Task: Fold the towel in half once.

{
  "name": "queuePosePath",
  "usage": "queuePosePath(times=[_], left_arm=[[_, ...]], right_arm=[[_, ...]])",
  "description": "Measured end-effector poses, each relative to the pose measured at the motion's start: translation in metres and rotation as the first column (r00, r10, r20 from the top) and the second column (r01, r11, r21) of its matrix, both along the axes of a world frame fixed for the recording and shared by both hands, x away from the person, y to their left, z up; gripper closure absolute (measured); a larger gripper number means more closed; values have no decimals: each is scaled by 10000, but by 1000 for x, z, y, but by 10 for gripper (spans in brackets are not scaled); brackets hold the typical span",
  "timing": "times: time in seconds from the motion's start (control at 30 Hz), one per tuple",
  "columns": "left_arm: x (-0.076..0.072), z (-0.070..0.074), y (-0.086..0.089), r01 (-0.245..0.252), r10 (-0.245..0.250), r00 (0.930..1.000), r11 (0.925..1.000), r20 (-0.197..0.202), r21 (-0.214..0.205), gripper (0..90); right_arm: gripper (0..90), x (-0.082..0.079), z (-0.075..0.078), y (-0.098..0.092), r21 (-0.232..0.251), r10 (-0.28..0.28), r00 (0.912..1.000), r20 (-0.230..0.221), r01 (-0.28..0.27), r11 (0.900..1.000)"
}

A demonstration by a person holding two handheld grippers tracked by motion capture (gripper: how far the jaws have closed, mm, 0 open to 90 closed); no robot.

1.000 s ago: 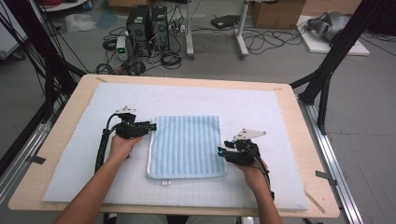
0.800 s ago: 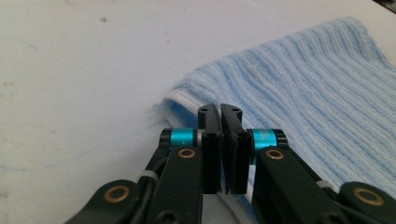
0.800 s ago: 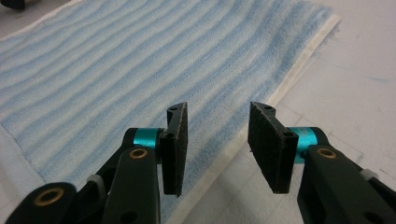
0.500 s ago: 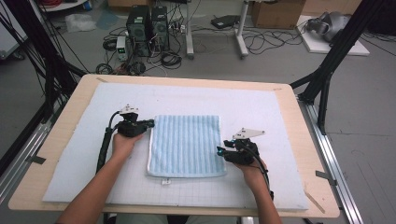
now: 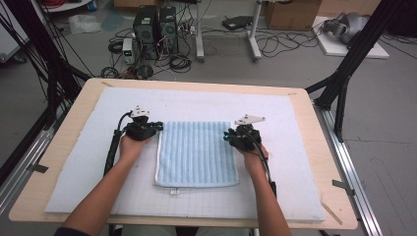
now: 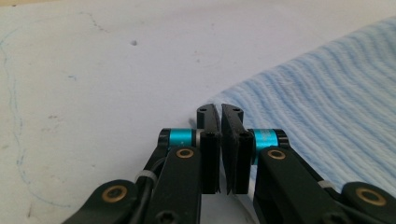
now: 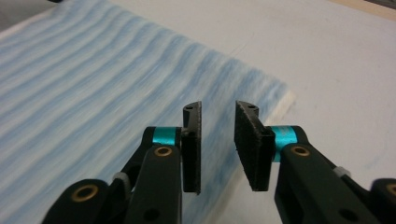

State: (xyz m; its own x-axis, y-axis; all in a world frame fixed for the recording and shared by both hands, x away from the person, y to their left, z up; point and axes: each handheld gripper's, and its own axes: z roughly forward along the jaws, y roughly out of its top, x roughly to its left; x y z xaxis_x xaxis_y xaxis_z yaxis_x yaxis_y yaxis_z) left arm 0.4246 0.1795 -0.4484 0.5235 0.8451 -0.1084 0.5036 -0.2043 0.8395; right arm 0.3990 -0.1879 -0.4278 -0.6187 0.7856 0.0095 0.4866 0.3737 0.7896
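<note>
Gripping towel (image 5: 196, 153) far corners: left claw (image 5: 156, 127) pinched, right claw (image 5: 227, 137) closing.

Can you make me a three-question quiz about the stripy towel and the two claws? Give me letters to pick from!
1. Where does the blue striped towel lie?
A. on the floor
B. on the white mat, between the two claws
C. on a box

2. What colour are the towel's stripes?
A. red
B. green
C. light blue

3. How do the jaws of the left claw stand?
A. closed together
B. wide apart
C. folded back

Answers:
1 B, the high view shows the towel flat on the mat with the left claw at one far corner and the right claw at the other.
2 C, pale blue ribs run along it.
3 A, in the left gripper view the two black jaws almost meet at the towel's corner.
</note>
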Motion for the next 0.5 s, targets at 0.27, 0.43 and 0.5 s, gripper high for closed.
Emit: queuePosePath(times=[0.27,0.43,0.5], left_arm=[[11,-3,-4,-225,251,9977,9988,-635,426,830],[13,-3,-7,-319,352,9981,9973,-504,657,816],[13,-3,-6,-429,459,9977,9974,-502,584,805]], right_arm=[[671,37,-19,4,-268,-672,9965,-503,659,9975],[672,37,-19,-5,-290,-1664,9839,-657,1648,9859],[648,35,-18,-5,-332,-1665,9838,-659,1647,9858]])
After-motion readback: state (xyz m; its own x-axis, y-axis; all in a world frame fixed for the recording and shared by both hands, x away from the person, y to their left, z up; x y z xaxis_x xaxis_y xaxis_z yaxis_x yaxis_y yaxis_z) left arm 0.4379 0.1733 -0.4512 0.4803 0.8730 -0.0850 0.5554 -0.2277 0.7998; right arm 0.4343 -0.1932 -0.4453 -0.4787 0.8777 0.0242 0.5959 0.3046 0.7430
